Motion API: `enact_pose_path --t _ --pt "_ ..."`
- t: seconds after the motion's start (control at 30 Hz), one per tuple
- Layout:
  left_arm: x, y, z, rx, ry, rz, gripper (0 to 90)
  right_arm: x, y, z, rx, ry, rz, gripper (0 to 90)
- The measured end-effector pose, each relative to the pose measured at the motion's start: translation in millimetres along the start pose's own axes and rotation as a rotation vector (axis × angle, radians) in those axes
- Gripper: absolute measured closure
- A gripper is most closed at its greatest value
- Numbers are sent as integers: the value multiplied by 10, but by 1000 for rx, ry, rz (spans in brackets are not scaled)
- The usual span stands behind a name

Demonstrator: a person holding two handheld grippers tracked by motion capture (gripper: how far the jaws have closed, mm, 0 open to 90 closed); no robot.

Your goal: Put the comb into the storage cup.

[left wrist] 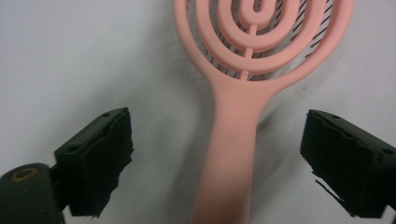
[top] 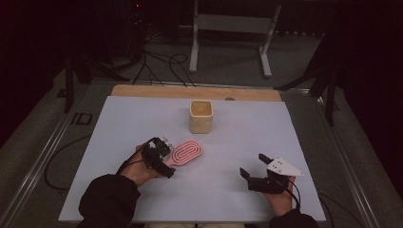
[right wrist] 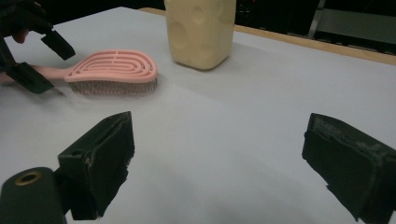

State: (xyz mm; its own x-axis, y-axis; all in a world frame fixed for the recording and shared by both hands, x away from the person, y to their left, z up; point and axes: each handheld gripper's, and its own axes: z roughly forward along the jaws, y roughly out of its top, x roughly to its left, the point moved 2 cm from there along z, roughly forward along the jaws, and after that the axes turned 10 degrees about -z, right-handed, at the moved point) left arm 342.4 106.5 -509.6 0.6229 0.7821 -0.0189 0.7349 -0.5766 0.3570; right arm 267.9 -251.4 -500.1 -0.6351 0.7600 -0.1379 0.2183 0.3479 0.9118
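Two hand-held grippers: one in each of the person's hands, both over the near half of the white surface (top: 142,118).
Left hand-held gripper (top: 164,159): at the near left, lying low over the brush handle; its jaws stand wide, one on each side of the handle, and neither pad touches it. In the left gripper view (left wrist: 217,161) there is bare surface between each pad and the handle.
Pink hairbrush (top: 186,153): lies on the surface left of centre, bristles down, its looped oval back facing up; the head points to the far right, the handle runs back toward the left hand (top: 138,171).
Brush handle (left wrist: 231,154): runs straight up the middle between the two black pads, flat on the surface.
Right hand-held gripper (top: 252,166): at the near right, well apart from the brush; jaws wide, with only bare surface between them, as the right gripper view (right wrist: 217,163) shows. A grey three-cornered plate sits on top of it.
Cream cup (top: 201,116): stands upright beyond the brush, toward the far middle of the surface, near the brush head but apart from it.
Wooden strip (top: 142,91): runs along the far edge of the surface.
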Motion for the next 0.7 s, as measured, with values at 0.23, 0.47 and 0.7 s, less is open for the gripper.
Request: enact_pose_path --t 0.23,0.47,0.7 --pt "5 47 23 26 -49 -16 324 -5 -5 5 2 0 1 90" --pt "-18 85 30 81 -47 12 562 -7 -7 7 7 -1 3 90" --pt "-47 118 33 106 -43 27 659 -12 -9 6 10 -3 6 90"
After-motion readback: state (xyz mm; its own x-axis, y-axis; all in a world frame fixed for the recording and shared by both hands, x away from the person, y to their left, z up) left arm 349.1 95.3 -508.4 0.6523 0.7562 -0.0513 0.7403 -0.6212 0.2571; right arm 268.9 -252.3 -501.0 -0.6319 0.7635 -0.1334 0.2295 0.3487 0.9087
